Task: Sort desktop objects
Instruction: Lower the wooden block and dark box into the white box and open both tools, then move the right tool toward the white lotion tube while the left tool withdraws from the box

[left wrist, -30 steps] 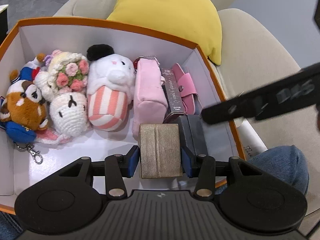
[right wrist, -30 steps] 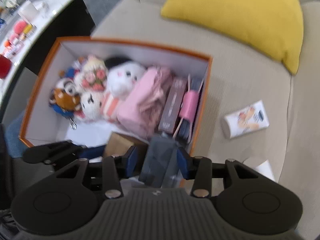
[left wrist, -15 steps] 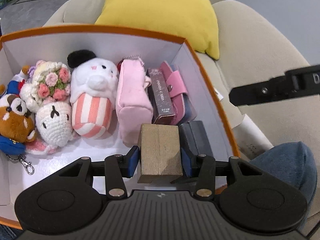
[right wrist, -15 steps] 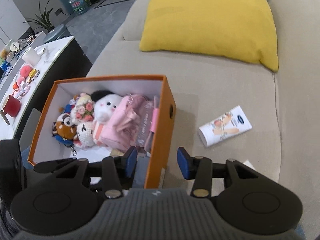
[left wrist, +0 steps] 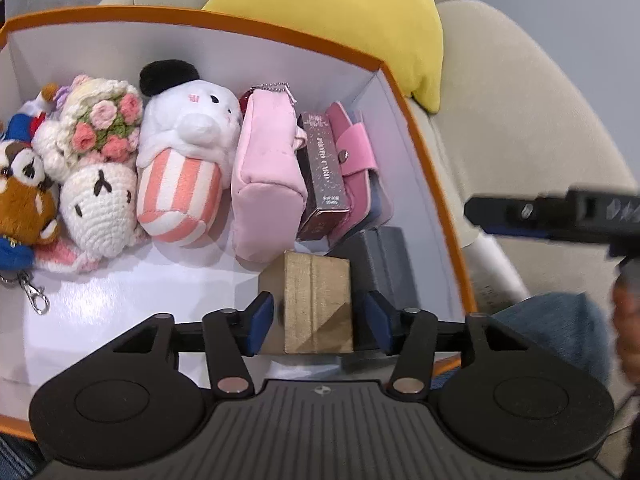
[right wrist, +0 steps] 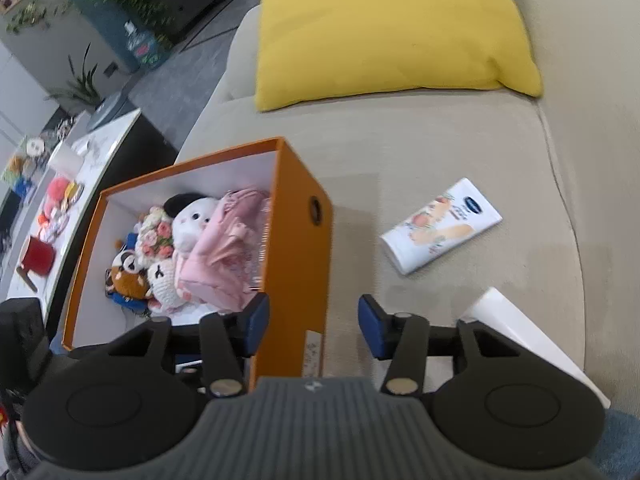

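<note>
An orange box [left wrist: 436, 184] with white inside holds plush toys [left wrist: 180, 168], a pink pouch [left wrist: 268, 184], a maroon carton [left wrist: 324, 176], a pink wallet [left wrist: 356, 156], a grey box [left wrist: 380, 264] and a gold box [left wrist: 316, 304]. My left gripper [left wrist: 316, 320] is open, its pads apart from the gold box standing between them. My right gripper [right wrist: 314, 324] is open and empty, over the orange box's right wall [right wrist: 300, 264]. A white tube [right wrist: 440, 224] lies on the sofa to its right.
A yellow cushion [right wrist: 384, 28] leans at the sofa back. A white flat object [right wrist: 532, 336] lies by the right gripper. A side table [right wrist: 52, 208] with small items stands left of the box. The right gripper's arm [left wrist: 560, 216] shows in the left view.
My left gripper has opened and let go of the gold box inside the orange box. My right gripper let go of the grey box earlier and moved right, out over the box wall.
</note>
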The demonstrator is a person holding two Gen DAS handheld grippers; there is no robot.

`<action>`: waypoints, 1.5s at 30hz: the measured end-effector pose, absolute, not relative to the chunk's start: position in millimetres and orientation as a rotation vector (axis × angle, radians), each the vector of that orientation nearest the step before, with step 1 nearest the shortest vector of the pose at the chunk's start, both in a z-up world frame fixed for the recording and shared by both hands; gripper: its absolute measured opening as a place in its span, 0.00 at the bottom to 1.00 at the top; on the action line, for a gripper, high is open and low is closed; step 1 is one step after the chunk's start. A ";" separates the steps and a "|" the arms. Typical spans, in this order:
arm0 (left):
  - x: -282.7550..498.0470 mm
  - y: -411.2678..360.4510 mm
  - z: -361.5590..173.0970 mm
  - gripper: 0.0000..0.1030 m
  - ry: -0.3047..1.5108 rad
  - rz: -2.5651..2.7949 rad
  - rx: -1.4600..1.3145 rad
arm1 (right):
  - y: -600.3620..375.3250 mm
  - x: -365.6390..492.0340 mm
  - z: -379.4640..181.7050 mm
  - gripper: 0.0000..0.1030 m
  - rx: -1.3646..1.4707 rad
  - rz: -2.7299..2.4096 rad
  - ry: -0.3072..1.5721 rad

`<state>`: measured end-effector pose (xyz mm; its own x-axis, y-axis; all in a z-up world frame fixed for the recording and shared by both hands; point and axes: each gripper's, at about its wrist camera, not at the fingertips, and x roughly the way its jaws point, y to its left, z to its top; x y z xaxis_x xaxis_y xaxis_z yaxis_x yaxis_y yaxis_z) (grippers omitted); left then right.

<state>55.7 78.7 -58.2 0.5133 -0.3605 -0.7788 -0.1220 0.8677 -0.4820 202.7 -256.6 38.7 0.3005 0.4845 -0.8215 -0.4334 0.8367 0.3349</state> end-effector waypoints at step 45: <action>112.6 56.9 37.1 0.47 0.875 -0.160 -0.219 | -327.7 304.4 0.1 0.49 0.252 0.406 1.247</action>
<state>112.6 56.9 37.1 0.6316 -0.2281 -0.7410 0.0496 0.9657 -0.2550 304.4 -327.7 0.1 0.2604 0.4304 -0.8643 -0.1602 0.9020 0.4009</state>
